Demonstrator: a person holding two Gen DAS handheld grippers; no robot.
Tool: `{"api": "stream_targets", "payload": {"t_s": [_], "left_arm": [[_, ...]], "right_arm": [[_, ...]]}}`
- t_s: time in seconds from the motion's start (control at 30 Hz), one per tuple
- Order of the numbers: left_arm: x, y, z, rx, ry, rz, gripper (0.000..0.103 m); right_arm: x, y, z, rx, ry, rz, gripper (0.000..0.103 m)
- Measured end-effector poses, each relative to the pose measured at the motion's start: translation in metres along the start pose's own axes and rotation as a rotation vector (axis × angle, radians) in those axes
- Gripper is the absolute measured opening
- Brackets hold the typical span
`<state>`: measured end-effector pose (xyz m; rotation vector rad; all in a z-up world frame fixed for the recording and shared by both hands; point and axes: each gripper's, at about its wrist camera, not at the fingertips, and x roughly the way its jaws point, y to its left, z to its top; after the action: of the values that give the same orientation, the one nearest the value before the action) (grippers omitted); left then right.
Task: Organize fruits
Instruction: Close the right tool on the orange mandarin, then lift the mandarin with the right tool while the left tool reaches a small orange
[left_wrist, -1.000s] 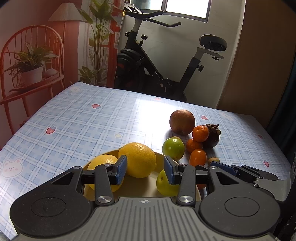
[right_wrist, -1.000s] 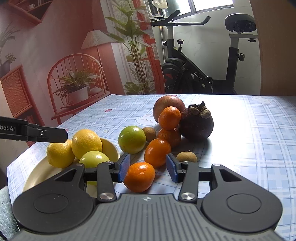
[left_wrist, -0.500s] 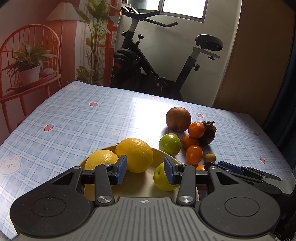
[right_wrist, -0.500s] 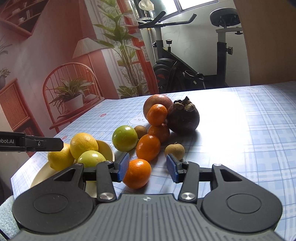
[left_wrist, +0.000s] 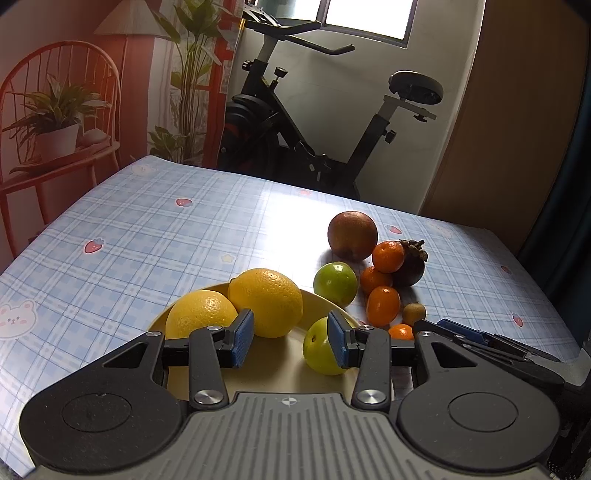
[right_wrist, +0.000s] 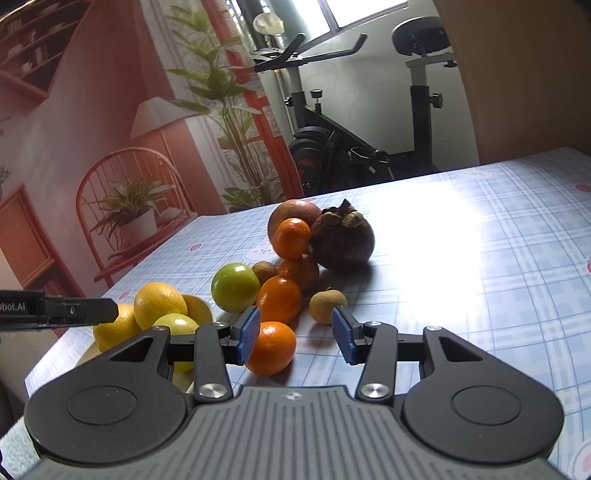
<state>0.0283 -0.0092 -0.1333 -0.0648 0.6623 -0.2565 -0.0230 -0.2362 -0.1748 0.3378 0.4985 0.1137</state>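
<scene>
Legible writing: "bot.AI" in white on the black body of the left tool (right_wrist: 110, 314), cut off at the frame edge of the right wrist view.

Container: shallow cream round plate (left_wrist: 280, 373) at the near edge of the surface (left_wrist: 147, 229), which carries a light blue plaid cloth printed with strawberries and bears. In the plate: two large yellow citrus fruits, one to the left (left_wrist: 201, 314) and one beside it (left_wrist: 265, 302), touching, plus a small yellow-green round fruit (left_wrist: 319, 350) at the right side.

Loose fruit on the cloth, just beside the plate: a green round fruit (left_wrist: 335, 283); three small orange mandarins in a cluster (left_wrist: 383, 305) with a fourth (right_wrist: 271, 347) nearest the camera; a reddish-brown round fruit (left_wrist: 352, 236); a dark purple mangosteen with dried calyx (right_wrist: 341, 240); two small tan longan-like fruits (right_wrist: 327, 301), one half hidden behind the green fruit.

Left tool (left_wrist: 290, 338): blue pads apart, nothing clamped, over the plate; the yellow-green fruit sits behind its right pad.

Right tool (right_wrist: 295, 334): blue pads apart, not clamped. The nearest mandarin lies on the cloth in the gap, close to the left pad; contact cannot be told.
</scene>
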Motion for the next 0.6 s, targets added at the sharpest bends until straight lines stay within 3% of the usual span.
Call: {"api": "stream_targets", "payload": {"t_s": [0.2,0.47,0.6], "left_arm": [[0.0,0.0,-0.001,-0.002,0.001,0.0,0.045],[-0.002,-0.001,-0.001,0.0,-0.005,0.003,0.045],[-0.002,0.0,-0.002,-0.003,-0.007,0.007,0.045]], "right_arm": [[0.011,0.009,-0.002,-0.064,0.035,0.027,0.048],[0.025,0.013,0.0,-0.021,0.1,0.097,0.05],[0.026,0.009,0.001,0.022,0.111,0.116,0.044]]}}
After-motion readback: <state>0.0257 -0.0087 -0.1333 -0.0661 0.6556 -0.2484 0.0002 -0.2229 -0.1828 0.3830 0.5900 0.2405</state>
